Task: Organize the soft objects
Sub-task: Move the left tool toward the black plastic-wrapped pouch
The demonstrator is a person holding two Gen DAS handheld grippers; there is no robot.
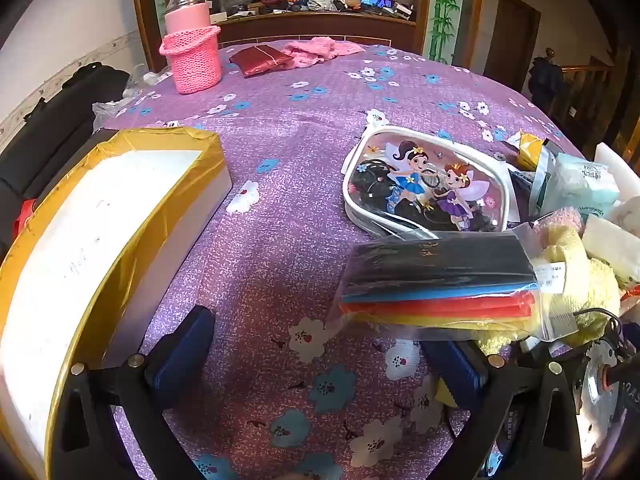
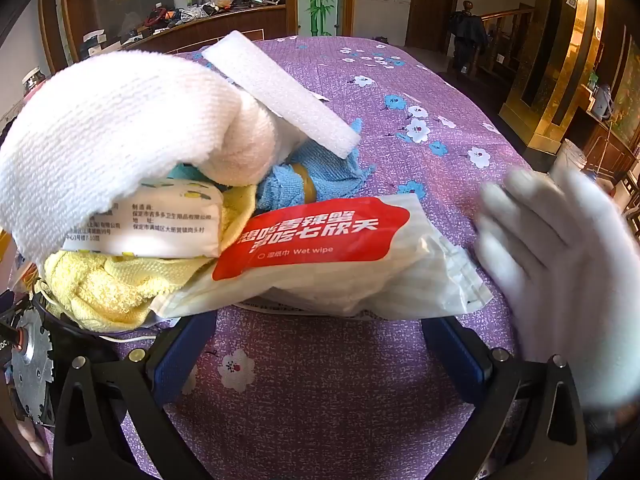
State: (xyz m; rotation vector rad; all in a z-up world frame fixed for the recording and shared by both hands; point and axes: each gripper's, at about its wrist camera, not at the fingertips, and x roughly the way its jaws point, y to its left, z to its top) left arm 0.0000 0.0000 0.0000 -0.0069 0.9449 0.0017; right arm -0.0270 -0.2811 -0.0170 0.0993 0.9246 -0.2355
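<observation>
bedspread (image 1: 280, 152): matt printed cloth
box (image 1: 120, 216): glossy gold tape rim
pouch (image 1: 424, 184): shiny clear plastic
towel (image 2: 104, 284): rough yellow terry
wipes (image 2: 320, 256): glossy plastic wrapper

On the bed (image 1: 304, 128), a box (image 1: 100, 232) lies left, a pouch (image 1: 424, 184) right, behind a bagged packet (image 1: 440, 284); a bottle (image 1: 192, 40) stands far left.

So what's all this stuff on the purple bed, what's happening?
A person holds a two-finger tool in each hand, sorting soft things on the purple flowered bedspread. Both tools are open and empty: the left tool hovers near a clear bag of coloured felt sheets, the right tool by a red-and-white wet wipe packet. A white-gloved hand blurs alongside.
</observation>
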